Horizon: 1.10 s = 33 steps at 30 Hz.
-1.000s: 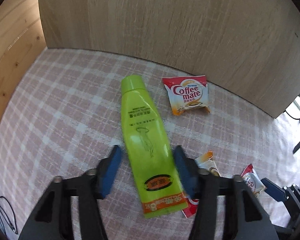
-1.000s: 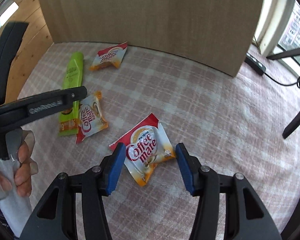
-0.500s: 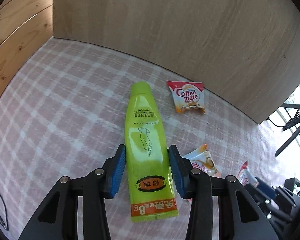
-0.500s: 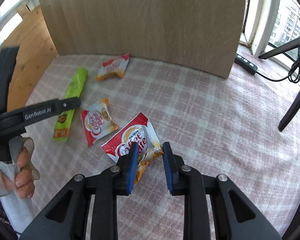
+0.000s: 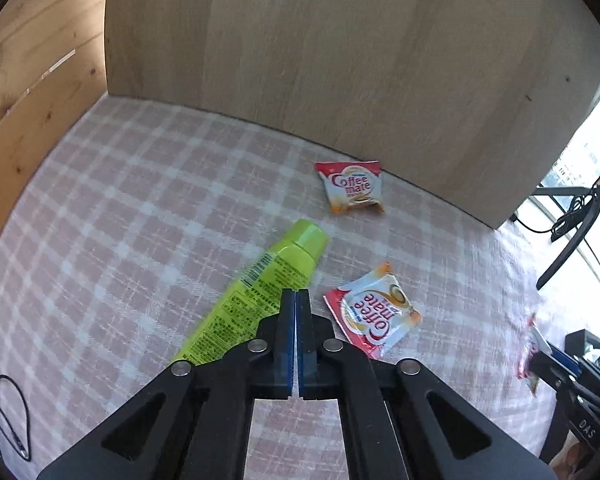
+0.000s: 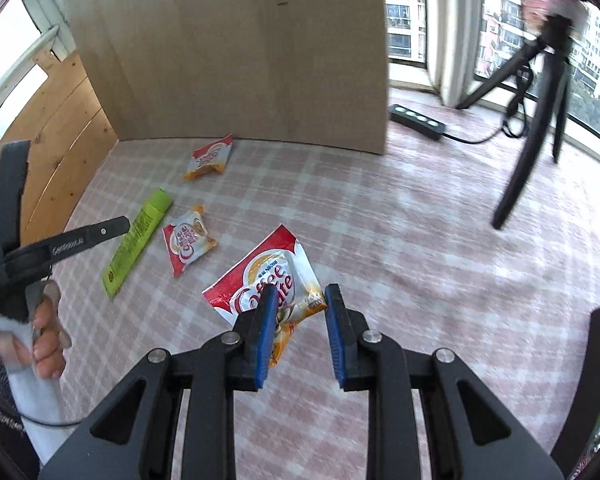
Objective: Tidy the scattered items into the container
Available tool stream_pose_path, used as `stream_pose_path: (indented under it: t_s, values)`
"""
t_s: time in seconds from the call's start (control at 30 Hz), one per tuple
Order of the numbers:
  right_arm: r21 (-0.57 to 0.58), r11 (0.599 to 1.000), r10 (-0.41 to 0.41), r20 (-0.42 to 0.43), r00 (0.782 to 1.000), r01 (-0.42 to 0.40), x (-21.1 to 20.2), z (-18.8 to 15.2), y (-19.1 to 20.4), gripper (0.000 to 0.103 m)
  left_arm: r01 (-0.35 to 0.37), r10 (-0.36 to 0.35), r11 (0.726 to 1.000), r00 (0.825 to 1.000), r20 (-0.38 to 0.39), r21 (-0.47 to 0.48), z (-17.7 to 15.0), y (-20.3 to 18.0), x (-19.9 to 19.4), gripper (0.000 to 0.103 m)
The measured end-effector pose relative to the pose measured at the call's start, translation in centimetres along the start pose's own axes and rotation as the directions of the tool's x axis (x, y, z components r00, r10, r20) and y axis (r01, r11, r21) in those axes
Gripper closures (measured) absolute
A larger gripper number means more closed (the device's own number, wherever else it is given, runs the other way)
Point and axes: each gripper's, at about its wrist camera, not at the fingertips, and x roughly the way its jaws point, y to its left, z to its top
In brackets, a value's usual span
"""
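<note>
A green tube point(image 5: 256, 300) is seen lying flat on the checked worktop point(image 5: 120, 208), its long axis running diagonally — the cap end toward the wooden board point(image 5: 340, 60) at the back, the flat crimped end toward the left claw point(image 5: 296, 300). The blue pads of that claw are pressed together with nothing between them, just above the tube's right edge; whether they touch it cannot be told.

Three Coffee mate sachets are counted. One sachet near the board point(image 5: 352, 188) is laid close to its foot. A middle sachet point(image 5: 374, 312) is placed just beside the tube, on its right. A nearest sachet point(image 6: 268, 276) is found at the right claw point(image 6: 300, 296), whose pads are held apart — the left pad overlaps the sachet's lower edge, the right pad stands clear of it.
</note>
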Motion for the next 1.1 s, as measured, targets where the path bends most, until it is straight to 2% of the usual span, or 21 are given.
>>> stream_pose_path:
  t_s: [0.03,0.07,0.13,0.33,0.37,0.47,0.5,0.6,0.8,0.97,1.1]
  values:
    - [0.001,1.0,-0.003,-0.001,1.0,0.003,-0.1,-0.1,-0.2,0.08,-0.004,0.004,1.0,1.0,0.001,0.008,0.0,0.1,0.0,0.091]
    - [0.002,1.0,-0.006,-0.003,1.0,0.006,-0.1,-0.1,-0.3,0.08,-0.023,0.023,0.999,1.0,0.004,0.022,0.0,0.2,0.2,0.069]
    - [0.01,1.0,-0.012,-0.008,1.0,0.012,-0.2,-0.2,-0.6,0.08,-0.051,0.051,0.997,0.999,0.005,0.063,0.0,-0.9,0.3,0.044]
    - [0.021,1.0,-0.006,-0.035,0.999,0.007,0.7,-0.3,-0.4,0.079,-0.128,0.135,0.964,0.991,-0.012,0.234,0.4,-2.6,3.2,0.045]
    - [0.019,1.0,-0.007,-0.037,0.999,0.007,0.8,-0.3,-0.3,0.079,-0.14,0.146,0.959,0.989,-0.007,0.245,0.5,-2.8,3.8,0.057]
    - [0.015,1.0,-0.01,-0.04,0.999,0.011,1.1,-0.2,-0.2,0.079,-0.148,0.145,0.95,0.989,0.031,0.276,0.9,-3.6,4.9,0.062]
    - [0.015,1.0,-0.012,-0.041,0.999,0.013,1.2,-0.2,-0.2,0.079,-0.13,0.127,0.943,0.991,0.03,0.305,1.0,-3.8,5.1,0.063]
    - [0.019,1.0,-0.014,-0.038,0.999,0.015,1.2,-0.2,-0.4,0.079,-0.115,0.108,0.953,0.993,0.04,0.281,1.4,-3.9,4.5,0.064]
    - [0.042,0.999,-0.017,0.007,1.0,0.017,-0.9,-0.6,-1.2,0.079,-0.043,0.01,0.96,0.992,0.124,0.275,0.9,-5.0,-1.8,0.064]
    - [0.057,0.998,-0.029,0.067,0.997,0.025,-4.0,-1.2,-2.1,0.079,-0.004,-0.074,0.938,0.975,0.211,0.347,-0.6,-7.6,-8.2,0.065]
    - [0.085,0.996,-0.041,0.116,0.992,0.031,-7.3,-2.2,-3.5,0.08,0.043,-0.145,0.917,0.962,0.231,0.397,-1.9,-10.8,-12.2,0.065]
